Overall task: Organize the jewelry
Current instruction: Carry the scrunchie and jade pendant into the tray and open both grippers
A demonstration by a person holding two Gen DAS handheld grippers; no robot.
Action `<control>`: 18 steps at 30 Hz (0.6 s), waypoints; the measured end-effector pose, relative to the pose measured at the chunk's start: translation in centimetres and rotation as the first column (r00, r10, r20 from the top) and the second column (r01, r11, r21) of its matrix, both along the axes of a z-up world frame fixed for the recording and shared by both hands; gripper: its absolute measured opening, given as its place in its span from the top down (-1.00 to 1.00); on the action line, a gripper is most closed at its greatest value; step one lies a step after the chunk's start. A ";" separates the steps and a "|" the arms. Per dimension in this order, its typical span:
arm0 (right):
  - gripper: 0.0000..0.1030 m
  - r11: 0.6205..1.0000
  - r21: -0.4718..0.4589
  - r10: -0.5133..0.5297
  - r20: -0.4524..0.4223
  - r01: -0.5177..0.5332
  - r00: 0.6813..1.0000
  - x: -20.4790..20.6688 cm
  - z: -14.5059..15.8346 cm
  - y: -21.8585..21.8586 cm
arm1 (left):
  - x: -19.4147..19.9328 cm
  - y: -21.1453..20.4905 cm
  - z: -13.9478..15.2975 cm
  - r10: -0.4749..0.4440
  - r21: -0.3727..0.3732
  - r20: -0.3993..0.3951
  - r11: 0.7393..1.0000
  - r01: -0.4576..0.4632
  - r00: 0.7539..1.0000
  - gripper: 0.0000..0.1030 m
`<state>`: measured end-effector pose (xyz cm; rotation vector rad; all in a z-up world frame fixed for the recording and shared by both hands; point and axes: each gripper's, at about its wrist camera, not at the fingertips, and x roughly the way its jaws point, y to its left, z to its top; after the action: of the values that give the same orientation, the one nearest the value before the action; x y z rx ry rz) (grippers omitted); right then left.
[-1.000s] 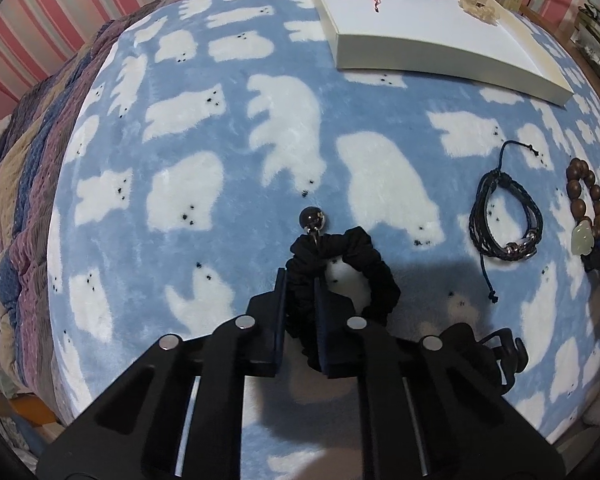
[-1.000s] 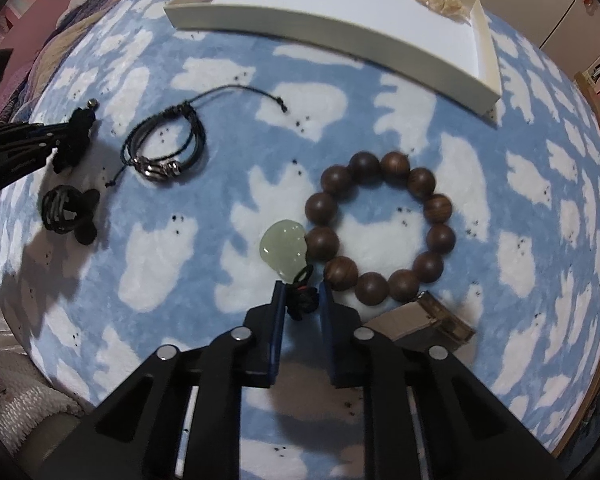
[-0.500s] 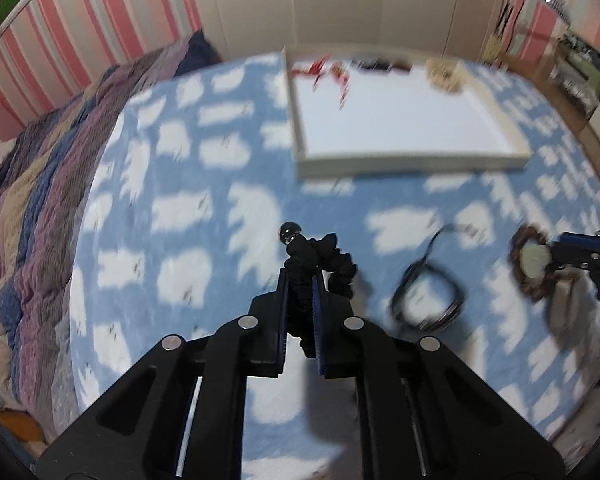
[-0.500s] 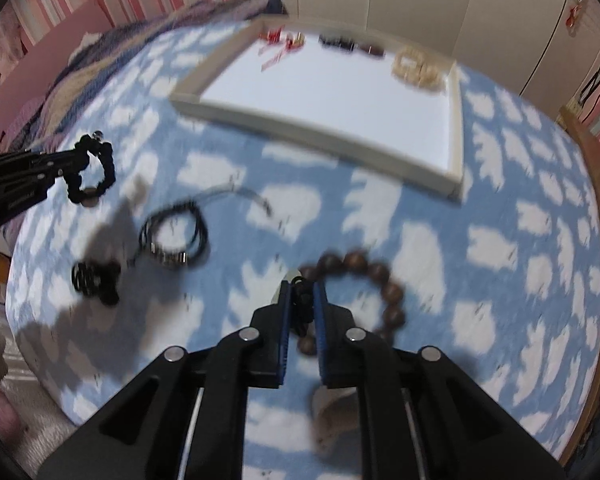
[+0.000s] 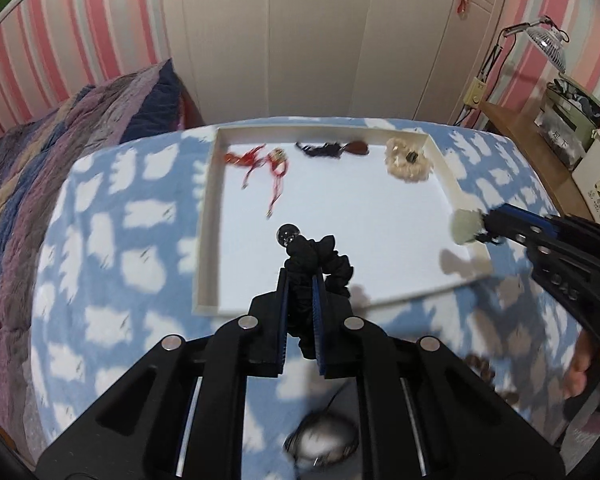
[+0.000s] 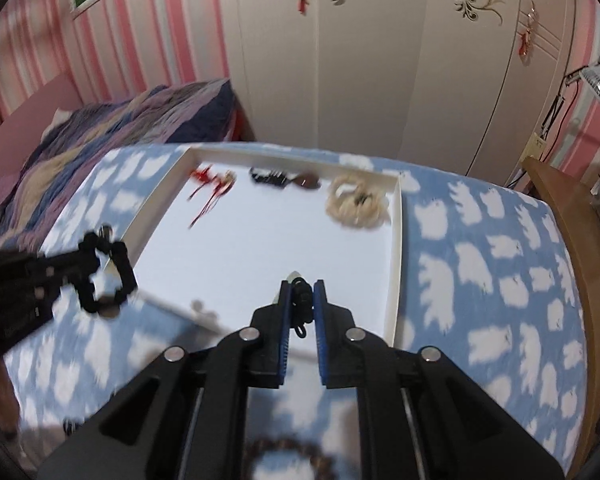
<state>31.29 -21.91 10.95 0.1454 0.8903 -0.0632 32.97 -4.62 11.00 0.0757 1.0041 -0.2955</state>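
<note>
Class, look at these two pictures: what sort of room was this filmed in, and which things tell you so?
Most likely a bedroom: a bed under a blue fleece blanket with a striped quilt, a white wardrobe behind, and pink striped walls.

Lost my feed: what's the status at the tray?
Left gripper shut on black fabric scrunchie. Right gripper shut on pale green pendant's black cord. Both over white tray. Nothing blocking.
</note>
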 end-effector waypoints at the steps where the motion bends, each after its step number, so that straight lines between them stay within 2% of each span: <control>1: 0.79 1.000 0.002 -0.009 0.000 0.009 1.000 0.8 -0.3 -0.2 | 1.0 -0.6 -0.3 0.008 -0.011 0.000 1.000 -0.008 1.000 0.83; 8: 0.79 0.996 0.045 -0.075 -0.015 0.075 0.997 7.7 -3.5 -1.5 | 8.3 -4.3 -3.2 0.014 -0.044 -0.068 0.999 -0.017 0.998 0.83; 14: 0.79 0.991 0.059 -0.116 -0.004 0.116 0.993 11.9 -5.0 -2.6 | 12.8 -5.6 -5.7 0.049 -0.030 -0.078 0.998 -0.052 0.996 0.83; 18: 0.79 0.992 0.012 -0.128 -0.017 0.128 0.992 13.6 -6.5 -2.5 | 14.5 -6.0 -7.5 0.081 0.032 -0.064 0.996 -0.079 0.995 0.83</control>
<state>44.85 -24.45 4.41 0.2145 0.8972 -0.1779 47.45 -10.61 3.50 0.0525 1.0732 -0.2113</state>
